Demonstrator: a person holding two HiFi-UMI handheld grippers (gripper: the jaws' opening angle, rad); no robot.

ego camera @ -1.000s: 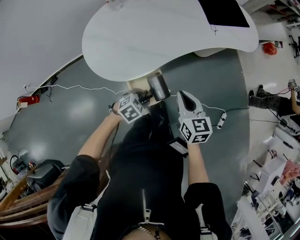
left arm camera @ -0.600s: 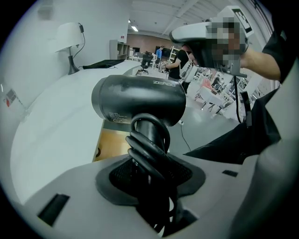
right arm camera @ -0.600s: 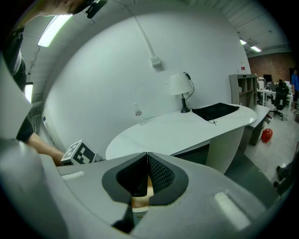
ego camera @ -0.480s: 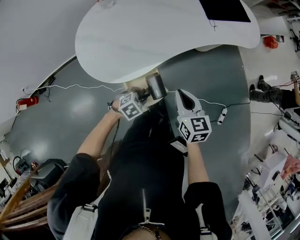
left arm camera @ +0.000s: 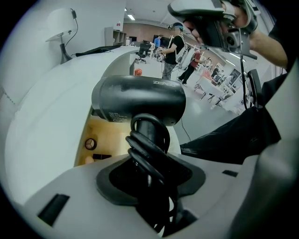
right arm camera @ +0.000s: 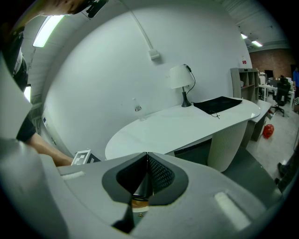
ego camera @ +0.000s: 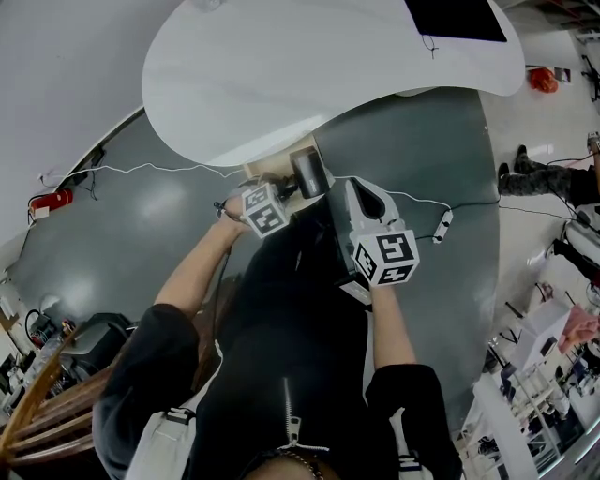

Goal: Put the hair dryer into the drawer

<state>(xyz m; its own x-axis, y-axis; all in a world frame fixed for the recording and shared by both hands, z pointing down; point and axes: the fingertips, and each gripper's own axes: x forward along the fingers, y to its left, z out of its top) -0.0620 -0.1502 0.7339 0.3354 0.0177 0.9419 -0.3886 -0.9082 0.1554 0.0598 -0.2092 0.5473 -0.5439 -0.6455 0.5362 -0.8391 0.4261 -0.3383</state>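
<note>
The black hair dryer (ego camera: 309,172) hangs by its handle in my left gripper (ego camera: 286,192), just under the near edge of the white desk (ego camera: 309,66). In the left gripper view the dryer (left arm camera: 140,100) has its cord wound round the handle, and my left gripper (left arm camera: 149,154) is shut on that handle. Below and left of the dryer lies the open drawer (left arm camera: 100,135), with a wooden floor and a few small items in it. My right gripper (ego camera: 361,192) is to the right of the dryer, apart from it. In its own view my right gripper (right arm camera: 147,161) is shut on nothing.
A black mat (ego camera: 455,19) and a white lamp (right arm camera: 180,77) are on the desk. A power strip (ego camera: 441,228) and white cable lie on the grey floor to the right. Wooden chair parts (ego camera: 37,412) stand at the lower left. People (left arm camera: 175,44) stand far off.
Both grippers and the dryer have drifted slightly left and toward the desk edge. The grip on the dryer is unchanged.
</note>
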